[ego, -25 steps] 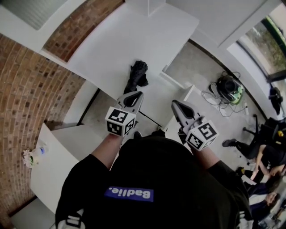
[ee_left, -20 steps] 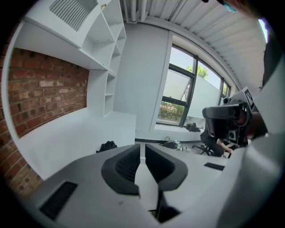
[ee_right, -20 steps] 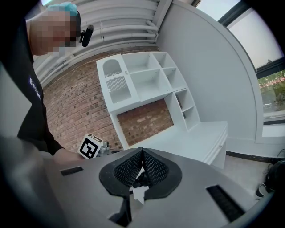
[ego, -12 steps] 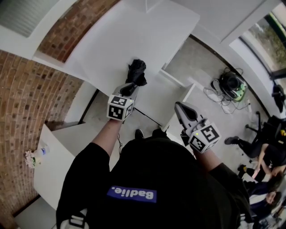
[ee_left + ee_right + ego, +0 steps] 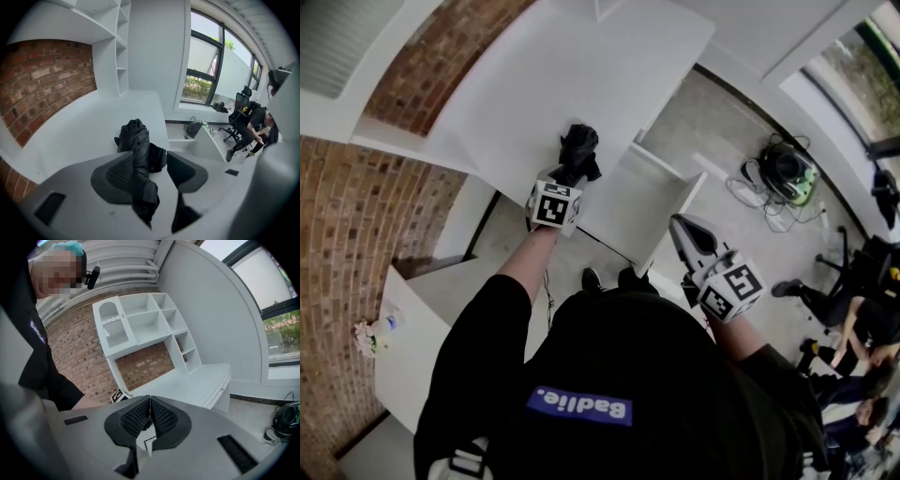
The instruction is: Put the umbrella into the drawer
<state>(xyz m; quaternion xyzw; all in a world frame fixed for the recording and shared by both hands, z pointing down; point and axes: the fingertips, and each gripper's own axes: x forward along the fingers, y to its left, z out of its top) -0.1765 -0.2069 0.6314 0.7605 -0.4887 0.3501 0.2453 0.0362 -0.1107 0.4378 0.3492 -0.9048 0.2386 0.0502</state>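
While standing open, drawer (image 5: 630, 204): white, pulled out from the desk front toward the person; only a bare white bottom on show inside.
Desk (image 5: 562, 75): white and broad, set against a brick wall (image 5: 356, 216).
Shelf unit (image 5: 140, 319): white, above the desk, split into open compartments; contents too small to tell.
Umbrella (image 5: 579, 148) (image 5: 137, 150): black, folded short, fabric loose and crumpled, with a flap hanging off one side; lying on the desk top near its front edge, just beside the drawer and outside it.
Left gripper (image 5: 566, 178) (image 5: 151, 164): held low over the desk's front edge, jaws wide apart and straddling the near end of the umbrella; fabric draped across one pad, a strip of white desk showing before the other; not clamped on anything.
Right gripper (image 5: 682, 225) (image 5: 150, 408): held close to the person's body, on the side of the drawer away from the umbrella and well apart from it; ribbed pads pressed together with nothing between.
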